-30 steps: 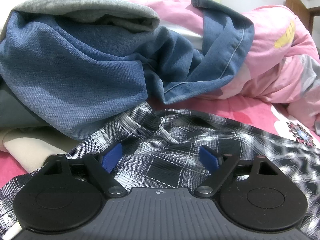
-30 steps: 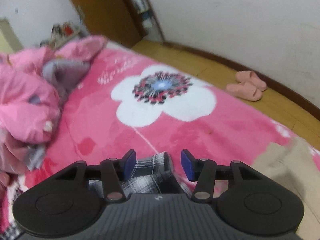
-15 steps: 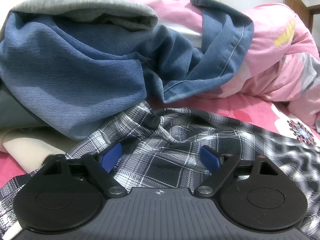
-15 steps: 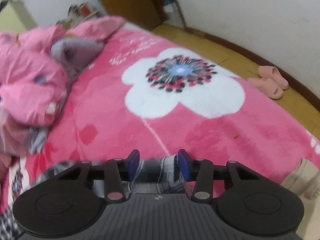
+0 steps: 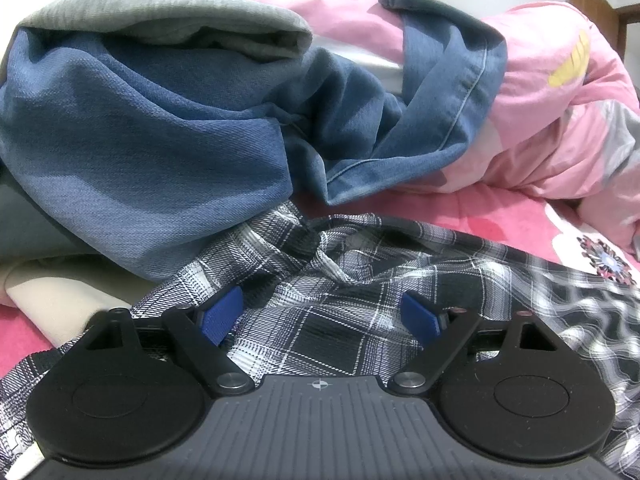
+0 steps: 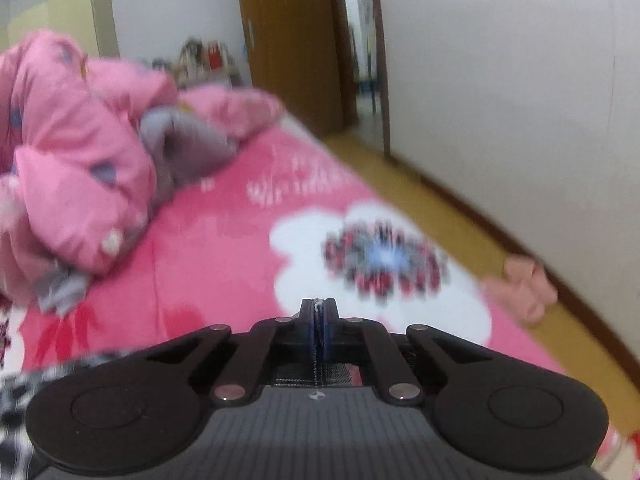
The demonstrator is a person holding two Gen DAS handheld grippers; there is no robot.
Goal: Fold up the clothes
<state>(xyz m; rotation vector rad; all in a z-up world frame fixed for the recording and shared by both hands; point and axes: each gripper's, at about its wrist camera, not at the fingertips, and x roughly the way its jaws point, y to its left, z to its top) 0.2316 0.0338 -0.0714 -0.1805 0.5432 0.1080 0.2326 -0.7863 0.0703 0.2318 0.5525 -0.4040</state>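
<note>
A black and white plaid shirt (image 5: pixel 360 276) lies crumpled on the pink bed. My left gripper (image 5: pixel 320 314) stands open over it, its blue pads wide apart with plaid cloth lying between them. In the right wrist view my right gripper (image 6: pixel 319 312) is shut, and a thin edge of the plaid shirt (image 6: pixel 316 374) is pinched between its pads. More of the plaid shirt (image 6: pixel 24 400) trails off at the lower left of that view. The picture there is blurred by motion.
A heap of blue jeans (image 5: pixel 160 140) under a grey garment (image 5: pixel 160 12) rises behind the shirt. A cream cloth (image 5: pixel 48 292) lies at the left. A bunched pink quilt (image 5: pixel 560 100) (image 6: pixel 72 160) sits on the flowered bedspread (image 6: pixel 380 256). Pink slippers (image 6: pixel 520 284) lie on the wooden floor.
My right gripper closed on the edge of the plaid shirt and lifted, its view rolling and swinging toward the door. The left gripper stayed still; the shirt's right part shifted slightly.
</note>
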